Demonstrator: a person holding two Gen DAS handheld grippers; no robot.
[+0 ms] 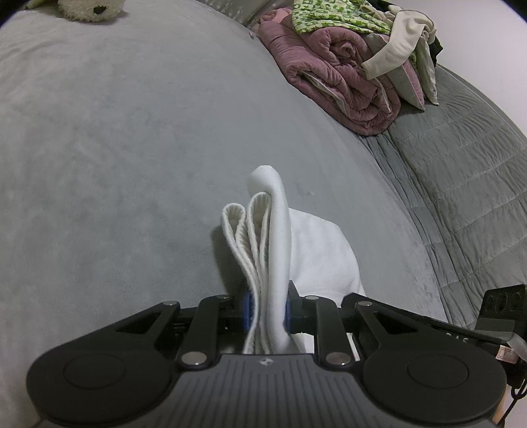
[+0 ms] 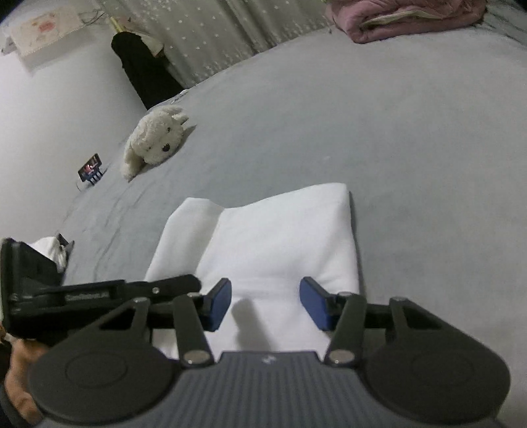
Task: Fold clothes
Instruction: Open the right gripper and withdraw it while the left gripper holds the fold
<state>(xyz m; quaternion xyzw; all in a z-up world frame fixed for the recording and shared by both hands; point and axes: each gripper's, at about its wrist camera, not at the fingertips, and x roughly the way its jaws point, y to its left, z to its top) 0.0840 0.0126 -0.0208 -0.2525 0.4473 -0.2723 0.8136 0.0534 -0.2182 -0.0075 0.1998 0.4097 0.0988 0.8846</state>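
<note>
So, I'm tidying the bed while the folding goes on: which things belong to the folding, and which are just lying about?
Folding job:
- white garment
- left gripper, clamped on its bunched edge
- right gripper, open above it

Lying about:
- plush dog
- pink quilt
- green patterned cloth
- phone on a stand

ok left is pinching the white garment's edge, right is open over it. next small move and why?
Probably lower the right gripper and close on the near edge of the white garment: its jaws stand open with cloth under them but not between the pads, while the left gripper clamps several bunched layers. A second grip would allow the next fold.
</note>
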